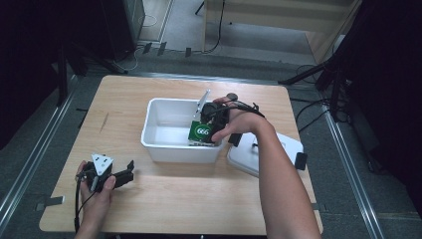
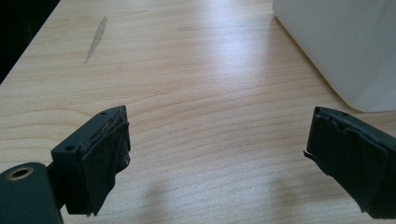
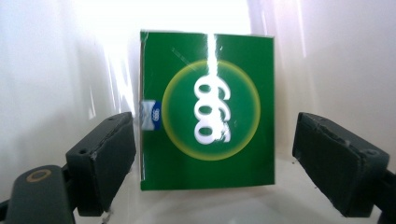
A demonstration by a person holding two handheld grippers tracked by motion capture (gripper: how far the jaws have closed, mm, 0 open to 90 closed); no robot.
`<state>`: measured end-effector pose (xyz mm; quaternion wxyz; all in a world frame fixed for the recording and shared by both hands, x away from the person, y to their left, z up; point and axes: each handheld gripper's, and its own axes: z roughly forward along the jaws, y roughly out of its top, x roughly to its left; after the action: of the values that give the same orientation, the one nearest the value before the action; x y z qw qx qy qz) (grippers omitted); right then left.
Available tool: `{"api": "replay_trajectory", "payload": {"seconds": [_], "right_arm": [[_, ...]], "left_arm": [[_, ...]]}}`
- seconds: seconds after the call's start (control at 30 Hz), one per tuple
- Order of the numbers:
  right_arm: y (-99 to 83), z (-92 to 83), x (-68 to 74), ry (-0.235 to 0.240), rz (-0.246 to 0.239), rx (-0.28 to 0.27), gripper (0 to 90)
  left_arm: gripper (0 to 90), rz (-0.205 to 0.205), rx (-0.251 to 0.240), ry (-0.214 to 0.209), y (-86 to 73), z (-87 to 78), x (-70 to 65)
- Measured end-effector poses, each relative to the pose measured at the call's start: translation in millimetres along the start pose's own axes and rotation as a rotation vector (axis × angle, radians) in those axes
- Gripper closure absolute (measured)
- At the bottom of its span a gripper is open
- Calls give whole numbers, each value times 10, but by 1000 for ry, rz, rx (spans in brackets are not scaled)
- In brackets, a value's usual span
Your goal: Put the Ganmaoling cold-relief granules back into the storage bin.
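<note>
The right tool [image 1: 211, 130] is reaching down into the white bin [image 1: 159, 144] standing at the middle of the table [image 1: 164, 209], and its jaws are standing released on either side of a green box [image 3: 208, 109]. In the right gripper view the left jaw is sitting just beside the box's left edge, while the right jaw is standing apart from the box's right edge, so the pads are not pressing on it. The box is resting inside the bin, near the bin's right-hand wall as the high view shows it, with its printed white figures in a yellow ring facing the camera. The left tool [image 1: 119, 175] is lying low over the table near its front left corner, held in the person's left hand [image 1: 94, 191]. Its jaws are spread wide with nothing between them, and bare wood is showing in the gap in the left gripper view, with the bin's outer wall ahead at the right. A white lid [image 1: 278, 149] is lying flat on the table just to the right of the bin, partly under the person's right forearm [image 1: 281, 184].
</note>
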<state>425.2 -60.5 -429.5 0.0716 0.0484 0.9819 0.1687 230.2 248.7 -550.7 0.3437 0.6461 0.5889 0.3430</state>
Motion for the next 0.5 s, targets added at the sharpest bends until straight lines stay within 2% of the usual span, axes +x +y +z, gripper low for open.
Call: {"api": "replay_trajectory", "payload": {"seconds": [0.23,0.5], "right_arm": [[-20,-153,-2,-3,13,-44,137],[-14,-365,20,-22,-2,-70,138]], "left_arm": [[68,3,1,1,0,2,-3],[67,6,0,4,0,3,-10]]}}
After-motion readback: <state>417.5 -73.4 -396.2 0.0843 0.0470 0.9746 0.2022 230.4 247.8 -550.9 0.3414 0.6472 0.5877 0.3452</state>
